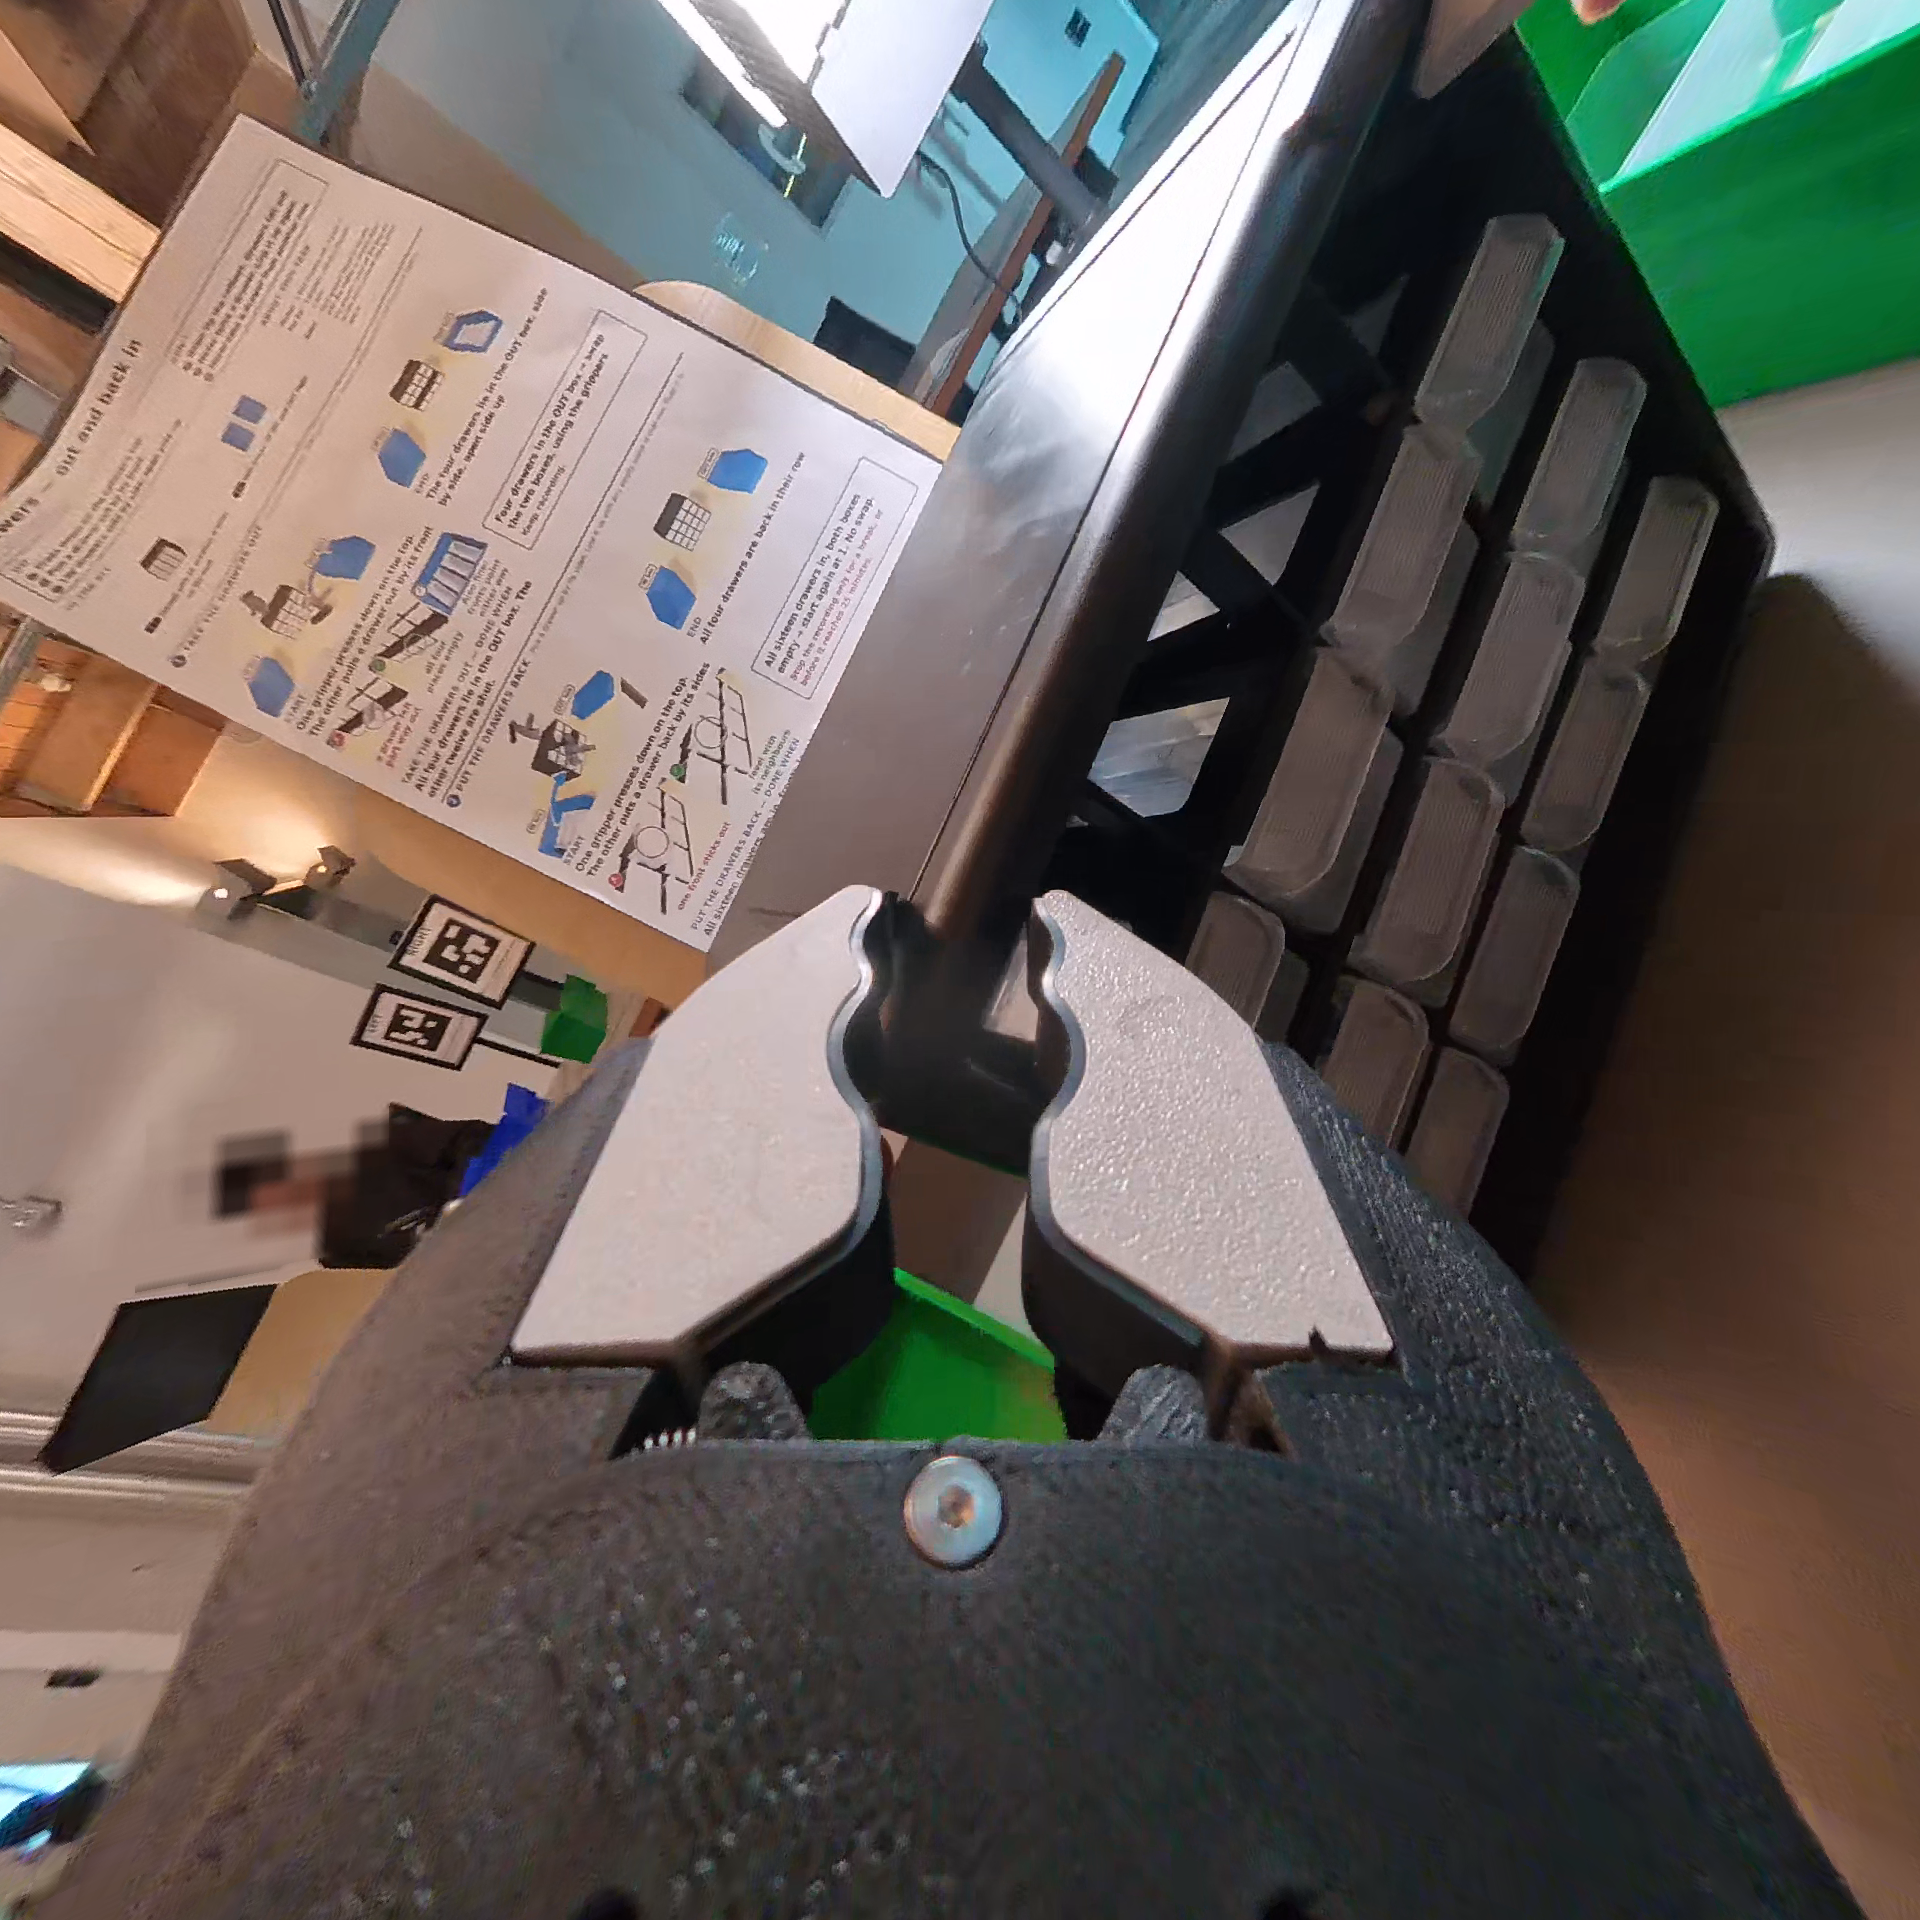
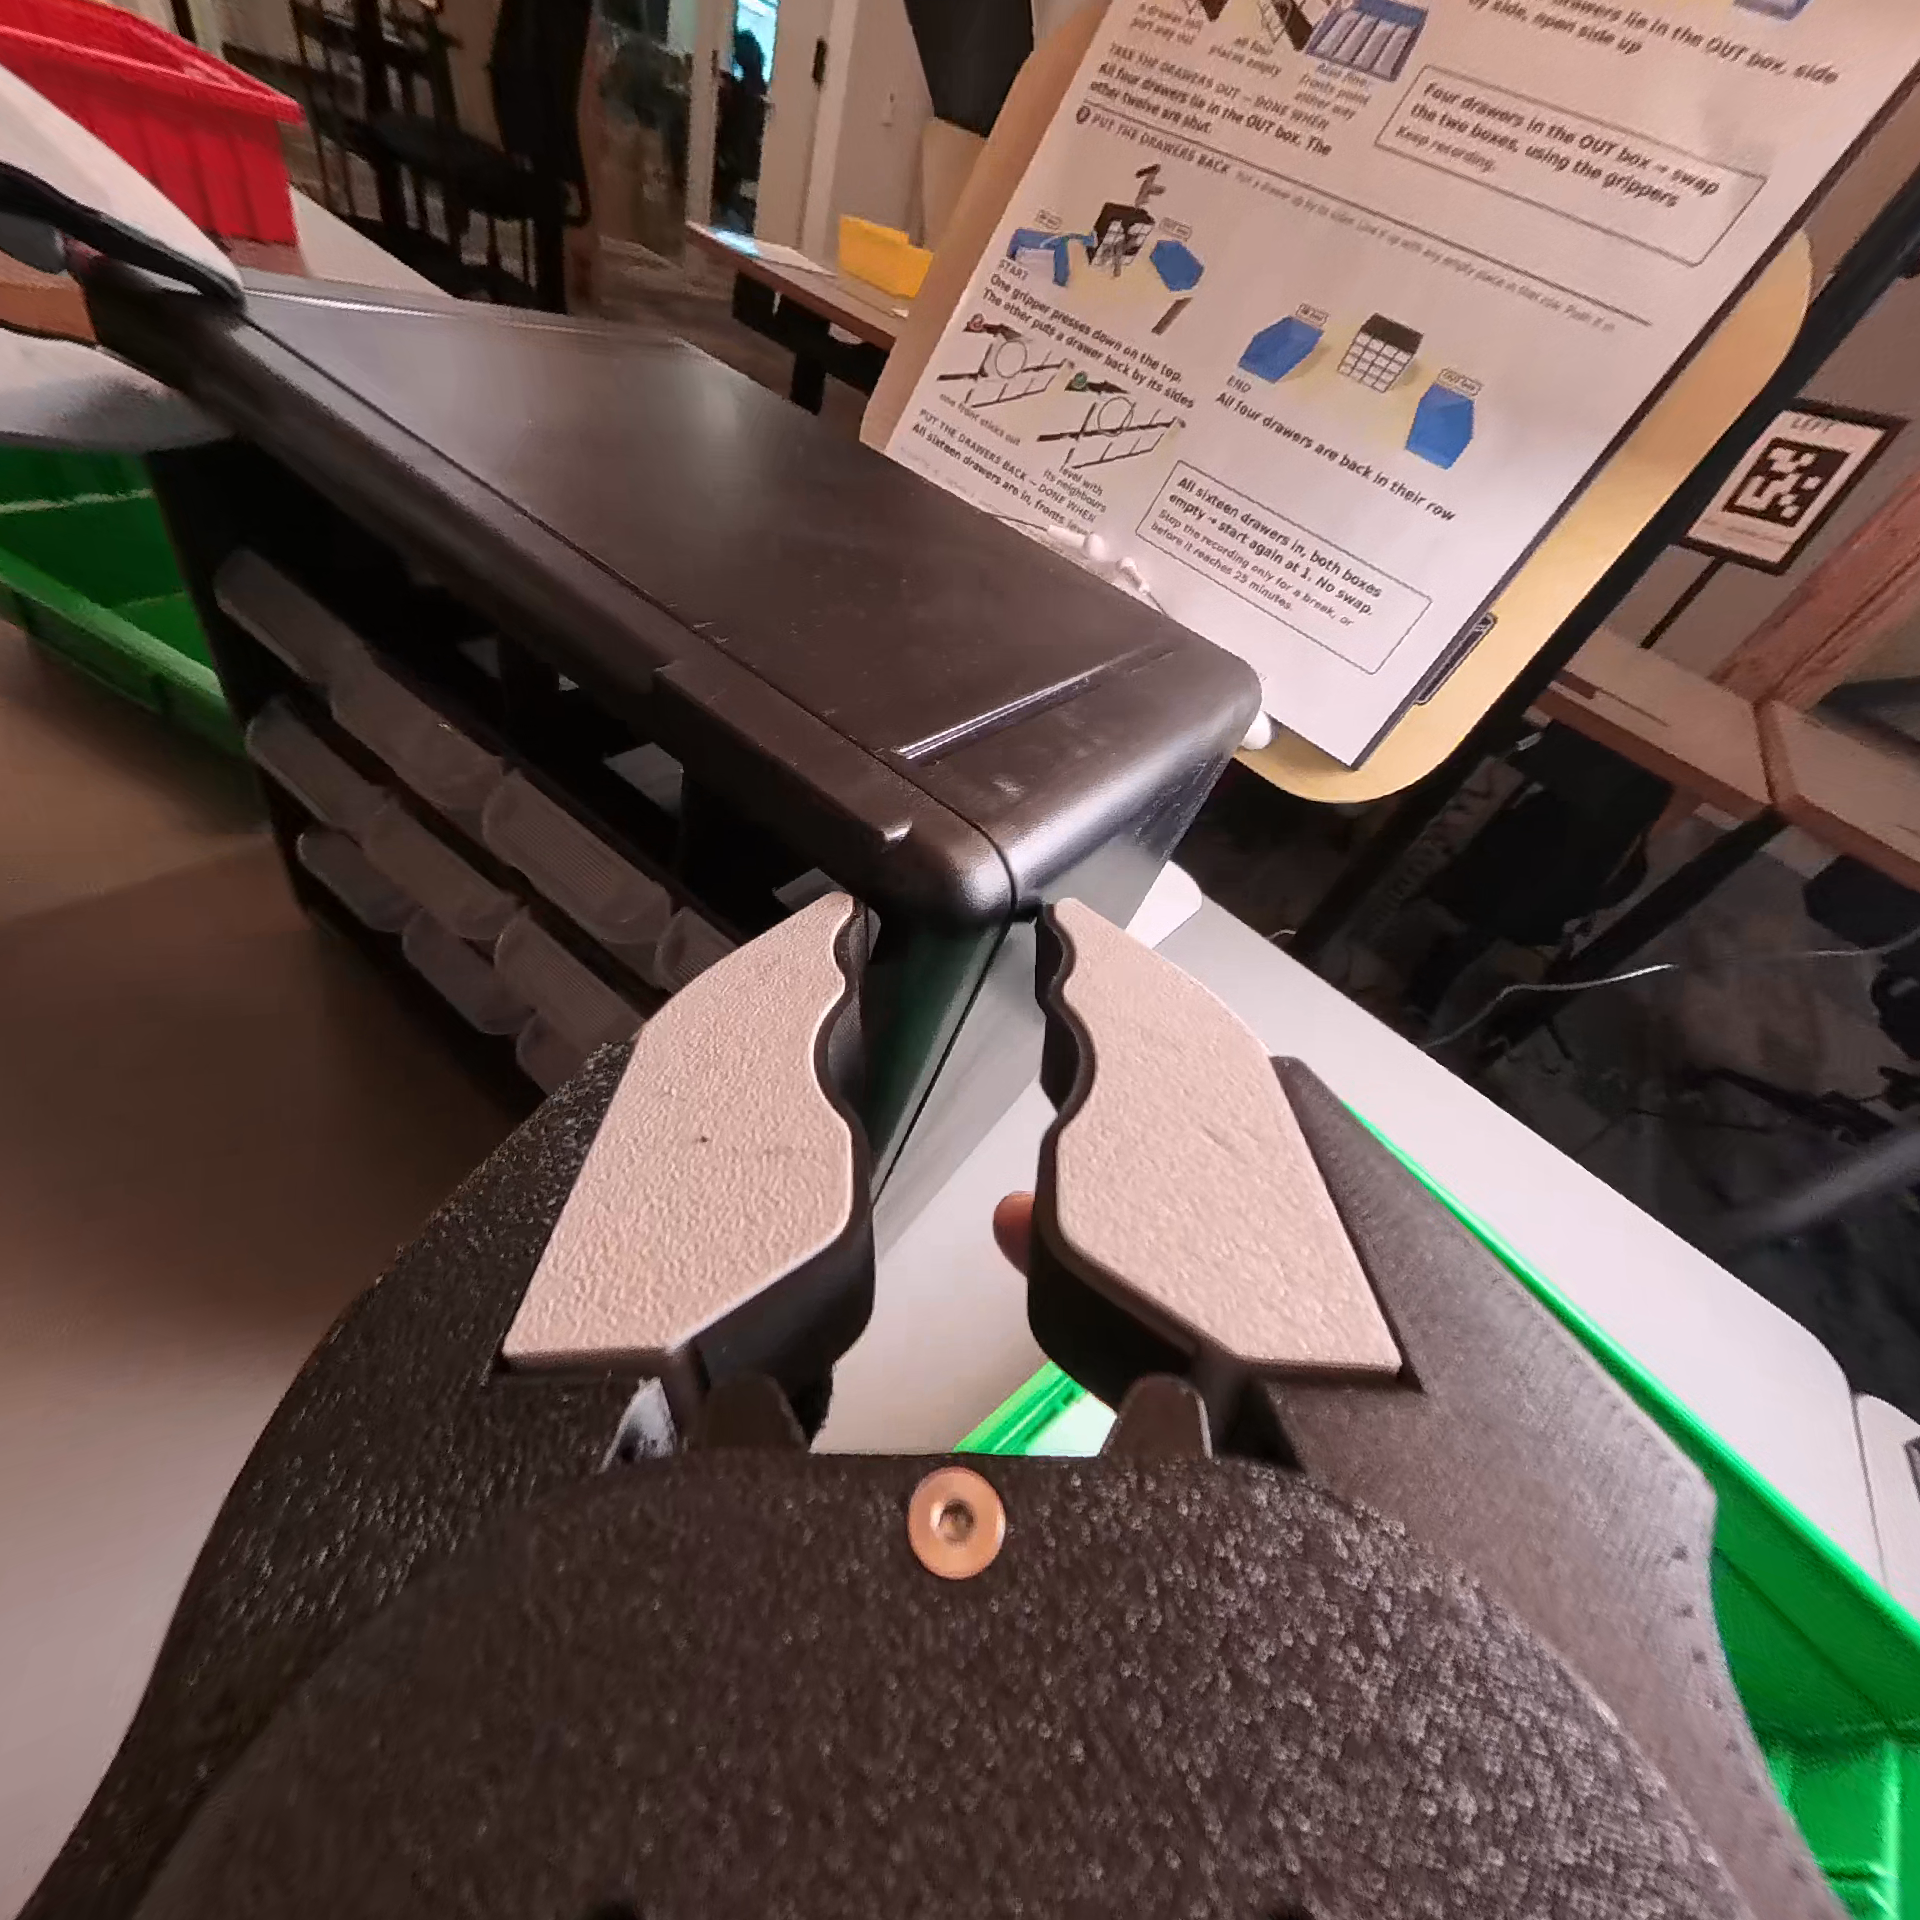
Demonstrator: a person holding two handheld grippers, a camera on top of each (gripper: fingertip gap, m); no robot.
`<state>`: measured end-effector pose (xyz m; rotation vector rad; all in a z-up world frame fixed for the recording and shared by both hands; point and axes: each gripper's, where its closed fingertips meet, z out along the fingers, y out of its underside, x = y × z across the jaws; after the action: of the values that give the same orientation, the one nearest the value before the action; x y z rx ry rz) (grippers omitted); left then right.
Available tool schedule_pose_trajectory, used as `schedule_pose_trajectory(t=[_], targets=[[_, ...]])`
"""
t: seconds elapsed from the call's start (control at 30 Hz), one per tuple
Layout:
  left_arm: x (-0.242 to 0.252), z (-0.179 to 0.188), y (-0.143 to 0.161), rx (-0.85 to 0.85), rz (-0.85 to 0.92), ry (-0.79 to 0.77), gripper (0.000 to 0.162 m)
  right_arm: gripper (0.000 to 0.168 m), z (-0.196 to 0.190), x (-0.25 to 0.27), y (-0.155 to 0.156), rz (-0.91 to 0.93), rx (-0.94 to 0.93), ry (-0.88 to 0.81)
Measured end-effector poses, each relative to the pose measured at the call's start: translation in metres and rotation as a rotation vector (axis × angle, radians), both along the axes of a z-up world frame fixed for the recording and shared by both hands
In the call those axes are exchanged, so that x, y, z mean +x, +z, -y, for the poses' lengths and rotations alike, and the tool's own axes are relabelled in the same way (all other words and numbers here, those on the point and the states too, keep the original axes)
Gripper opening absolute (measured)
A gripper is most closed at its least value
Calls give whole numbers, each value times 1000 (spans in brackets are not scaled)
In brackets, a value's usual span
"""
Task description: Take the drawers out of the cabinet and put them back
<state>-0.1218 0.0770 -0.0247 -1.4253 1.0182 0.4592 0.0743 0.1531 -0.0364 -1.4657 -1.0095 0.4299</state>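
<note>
You are gripping cabinet (image 1: 1091,582) corner edges: left gripper (image 1: 956,997) clamping on one, right gripper (image 2: 951,935) straddling other, contact unclear. Top row gaps showing, upper right of frame; remaining drawers (image 1: 1455,665) seated. Refilling appears left; green bin (image 1: 1766,208) nearby.

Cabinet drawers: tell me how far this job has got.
Done: the top row of the cabinet stands empty, so those drawers look removed. In hand: the left claw appears clamped on one cabinet corner and the right claw straddles another; neither holds a drawer. Left: refilling that row. The clear drawers below sit in place. Where the removed ones lie is unclear.
</note>
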Motion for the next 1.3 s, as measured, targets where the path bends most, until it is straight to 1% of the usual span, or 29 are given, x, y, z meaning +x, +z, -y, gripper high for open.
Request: schedule_pose_trajectory(t=[0.07, 0.1, 0.17, 0.23, 0.27, 0.3, 0.33, 0.37, 0.43, 0.5, 0.6, 0.67, 0.73, 0.8, 0.9, 1.0, 1.07, 1.1, 1.13, 1.2, 1.3], targets=[[-1, 1, 0, -14, 24, -22, 26, 34, 4, 0, 1, 23, -9, -2], [-1, 2, 0, -21, 38, -29, 26, 36, 10, 2, 7, 24, -14, 8], [3, 9, 2, -74, 110, -67, 40, 40, 28, 17, 44, -48, 23, 15], [6, 18, 17, -96, 221, -125, 42, 36, 47, 45, 84, -128, 68, -5], [7, 24, 27, -95, 279, -159, 42, 34, 53, 61, 93, -128, 76, -33], [8, 30, 38, -91, 329, -189, 42, 33, 57, 78, 94, -93, 78, -72], [10, 36, 48, -83, 363, -212, 41, 35, 60, 95, 86, -29, 71, -115], [11, 43, 57, -69, 381, -225, 40, 38, 64, 112, 73, 47, 52, -160], [17, 55, 72, -35, 376, -228, 38, 44, 81, 147, 33, 200, -14, -226], [25, 68, 84, -12, 355, -224, 37, 43, 108, 179, -11, 329, -65, -283], [36, 83, 93, -35, 362, -224, 33, 40, 148, 203, -77, 380, -174, -297], [42, 90, 84, -105, 351, -231, 34, 47, 155, 206, -116, 469, -213, -292], [42, 95, 67, -183, 342, -219, 35, 51, 147, 202, -135, 573, -195, -293], [38, 104, 44, -272, 364, -209, 37, 51, 129, 197, -135, 665, -126, -316], [26, 126, 3, -372, 414, -176, 37, 55, 107, 188, -136, 805, -78, -307], [9, 150, -38, -432, 465, -115, 39, 55, 94, 186, -155, 988, -101, -271], [-7, 161, -63, -436, 467, -43, 40, 43, 89, 181, -165, 1069, -86, -242], [-18, 164, -74, -433, 462, -1, 40, 41, 88, 180, -169, 1115, -71, -240], [-30, 166, -83, -433, 464, 41, 40, 35, 87, 179, -170, 1153, -42, -244], [-54, 169, -96, -436, 498, 111, 40, 35, 87, 178, -169, 1172, -4, -273], [-79, 171, -109, -458, 533, 166, 40, 34, 98, 172, -168, 1161, 30, -261]])
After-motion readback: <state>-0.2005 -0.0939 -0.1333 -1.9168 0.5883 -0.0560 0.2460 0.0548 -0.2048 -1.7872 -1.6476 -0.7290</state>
